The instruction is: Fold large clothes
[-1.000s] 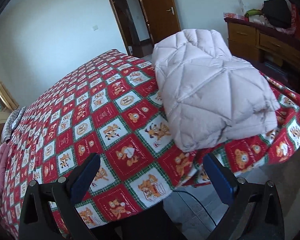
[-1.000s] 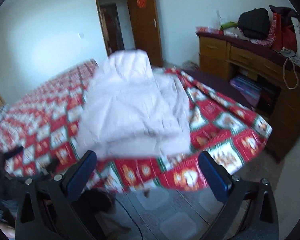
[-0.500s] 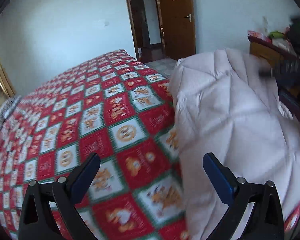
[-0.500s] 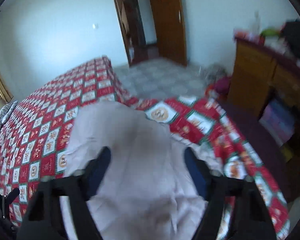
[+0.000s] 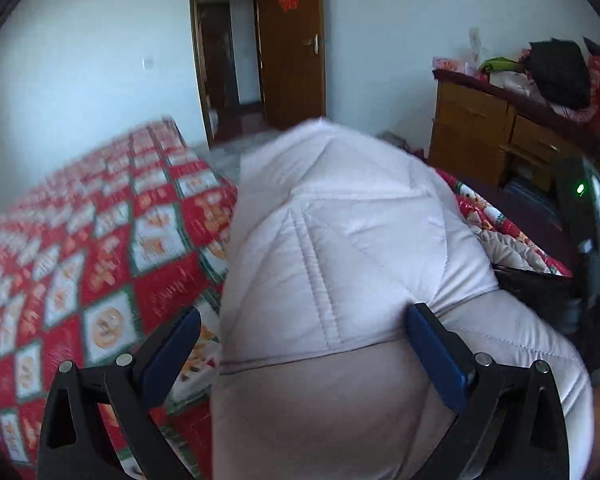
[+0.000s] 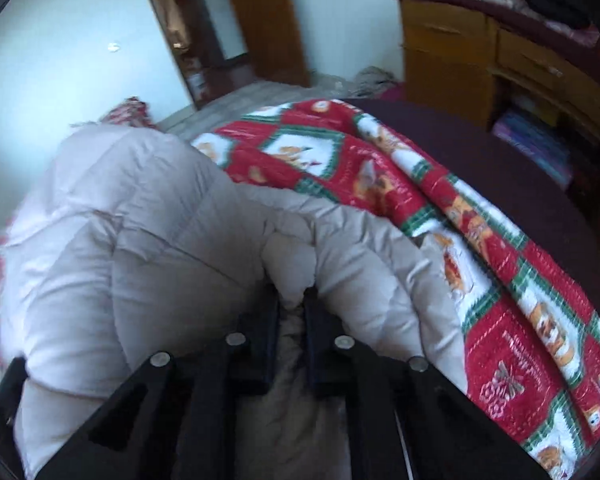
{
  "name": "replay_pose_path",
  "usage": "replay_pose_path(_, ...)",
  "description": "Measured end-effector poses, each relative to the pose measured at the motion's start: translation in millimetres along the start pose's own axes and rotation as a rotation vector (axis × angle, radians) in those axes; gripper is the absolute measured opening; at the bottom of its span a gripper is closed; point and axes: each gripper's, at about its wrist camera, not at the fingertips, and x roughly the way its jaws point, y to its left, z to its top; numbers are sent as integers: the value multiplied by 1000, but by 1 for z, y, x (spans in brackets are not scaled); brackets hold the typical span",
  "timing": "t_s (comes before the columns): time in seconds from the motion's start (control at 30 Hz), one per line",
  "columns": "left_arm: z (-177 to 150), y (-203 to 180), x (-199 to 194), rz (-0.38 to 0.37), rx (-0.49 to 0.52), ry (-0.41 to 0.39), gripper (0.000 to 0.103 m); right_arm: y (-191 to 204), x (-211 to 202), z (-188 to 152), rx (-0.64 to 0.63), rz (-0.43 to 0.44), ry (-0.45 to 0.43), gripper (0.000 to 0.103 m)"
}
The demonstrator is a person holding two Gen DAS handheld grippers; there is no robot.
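Right gripper (image 6: 291, 300) is closing on a puckered ridge of the padded coat (image 6: 140, 248); a small tuft of pale quilted fabric is bulging up between the jaws, and the pads are already pressing on it. Bite looks shallow, only the outer shell and a little filling. Risk: as the jaws are tightening, slick shell may be squeezing out forward, and a lift would then be pulling one layer only, leaving the folded bundle sagging open.

Left gripper (image 5: 300, 340) is hanging wide apart over the coat's near edge, holding nothing. Its right finger (image 5: 436, 356) is lying against the fabric at a seam line; its left finger (image 5: 168, 348) is standing over the bedspread (image 5: 112, 264), just beside the coat's side. Risk: closing here would be catching bedspread together with the coat, or missing the coat's edge altogether.

The coat is sitting as a thick bundle at the near corner of the bed, part of it seeming to overhang toward the camera. Risk: an uneven pull from one side may be dragging it off the edge.

Further right, the bedspread (image 6: 500, 280) is rucked and draping off the corner, loose enough to be snagging.

Beyond, a wooden dresser (image 5: 496, 140) and open door (image 5: 292, 52) are standing well apart, no concern.
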Motion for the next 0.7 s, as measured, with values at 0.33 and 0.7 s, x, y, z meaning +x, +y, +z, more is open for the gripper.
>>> replay_pose_path(0.33, -24, 70, -23, -241, -181, 132, 102, -14, -34, -4, 6, 41, -2, 25)
replay_pose_path(0.7, -49, 45, -99, 10, 74, -9, 102, 8, -206, -92, -72, 21, -275, 94)
